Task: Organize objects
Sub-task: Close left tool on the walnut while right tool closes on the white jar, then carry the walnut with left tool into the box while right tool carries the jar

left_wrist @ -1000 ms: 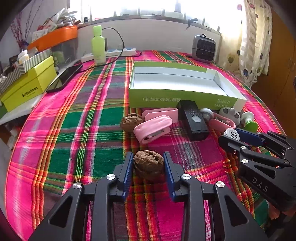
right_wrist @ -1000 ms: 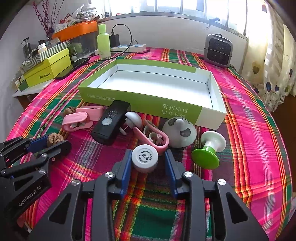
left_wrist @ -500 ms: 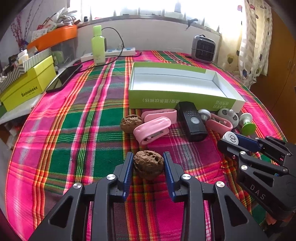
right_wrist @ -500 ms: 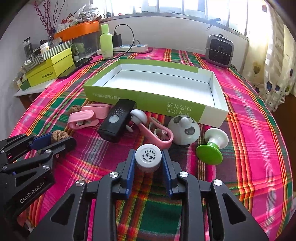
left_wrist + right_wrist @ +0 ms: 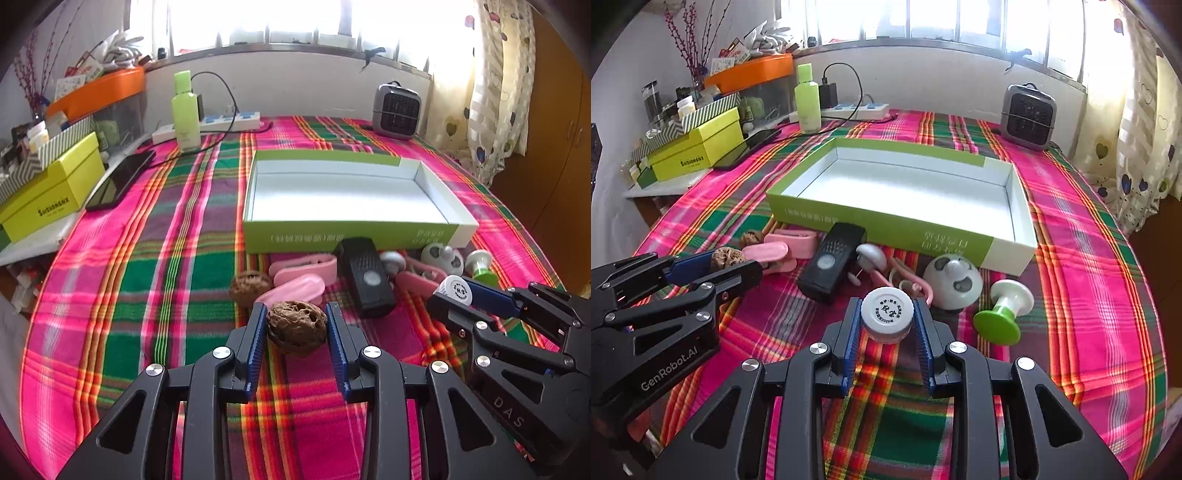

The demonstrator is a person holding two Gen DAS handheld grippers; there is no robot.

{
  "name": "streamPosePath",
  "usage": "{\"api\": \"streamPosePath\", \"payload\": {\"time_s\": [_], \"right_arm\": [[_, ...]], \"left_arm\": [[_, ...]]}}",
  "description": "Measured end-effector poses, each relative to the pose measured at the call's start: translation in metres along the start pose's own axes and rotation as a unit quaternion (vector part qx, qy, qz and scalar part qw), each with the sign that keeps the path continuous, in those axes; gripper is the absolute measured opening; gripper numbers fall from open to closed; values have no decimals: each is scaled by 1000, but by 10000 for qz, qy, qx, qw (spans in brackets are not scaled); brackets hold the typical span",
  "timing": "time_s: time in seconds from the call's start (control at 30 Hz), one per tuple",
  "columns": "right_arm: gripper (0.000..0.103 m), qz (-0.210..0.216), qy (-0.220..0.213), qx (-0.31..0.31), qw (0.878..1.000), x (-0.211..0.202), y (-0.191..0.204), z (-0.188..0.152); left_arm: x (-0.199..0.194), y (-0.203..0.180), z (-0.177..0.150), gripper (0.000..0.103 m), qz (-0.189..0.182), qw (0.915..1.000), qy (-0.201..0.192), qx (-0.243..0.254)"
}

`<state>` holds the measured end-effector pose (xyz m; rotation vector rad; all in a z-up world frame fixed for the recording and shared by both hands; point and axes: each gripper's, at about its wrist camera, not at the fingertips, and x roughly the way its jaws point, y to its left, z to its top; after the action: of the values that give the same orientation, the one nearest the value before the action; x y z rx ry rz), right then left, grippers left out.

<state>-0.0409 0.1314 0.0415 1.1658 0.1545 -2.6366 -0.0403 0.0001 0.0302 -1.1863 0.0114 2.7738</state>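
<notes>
My left gripper [image 5: 296,325] is shut on a brown walnut [image 5: 296,326] and holds it above the plaid cloth; it shows in the right wrist view too [image 5: 728,255]. My right gripper [image 5: 886,320] is shut on a small white capped bottle [image 5: 886,314], seen at the right of the left wrist view [image 5: 456,290]. An open green-and-white box [image 5: 351,236] [image 5: 886,225] lies beyond, its inside empty. In front of it lie a second walnut [image 5: 250,288], two pink clips [image 5: 295,291], a black remote [image 5: 365,280], a pink carabiner [image 5: 912,282], a panda toy [image 5: 955,282] and a green-and-white knob [image 5: 1001,314].
A small grey heater [image 5: 1028,116] stands at the back right. A green bottle [image 5: 184,110], a power strip [image 5: 221,123], a phone [image 5: 122,179] and yellow boxes [image 5: 48,199] sit at the back left. A curtain [image 5: 1137,147] hangs at the right.
Both grippers have lifted and moved forward toward the box, the left with the walnut and the right with the white bottle, which was resting on the cloth a second ago.
</notes>
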Motion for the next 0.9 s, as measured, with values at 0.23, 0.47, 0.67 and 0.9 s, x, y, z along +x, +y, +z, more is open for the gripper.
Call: {"api": "streamPosePath", "payload": {"time_s": [0.23, 0.47, 0.67, 0.9], "right_arm": [[29, -22, -106, 37, 9999, -2, -6, 12], [29, -57, -183, 10, 9998, -1, -12, 28], [29, -113, -200, 14, 9997, 8, -17, 44], [29, -166, -194, 84, 9996, 22, -26, 63]], "left_arm": [[6, -2, 16, 30, -88, 10000, 42, -2], [11, 0, 36, 30, -144, 9999, -25, -42], [23, 3, 55, 30, -99, 9999, -27, -74], [41, 5, 77, 30, -120, 9999, 7, -58]]}}
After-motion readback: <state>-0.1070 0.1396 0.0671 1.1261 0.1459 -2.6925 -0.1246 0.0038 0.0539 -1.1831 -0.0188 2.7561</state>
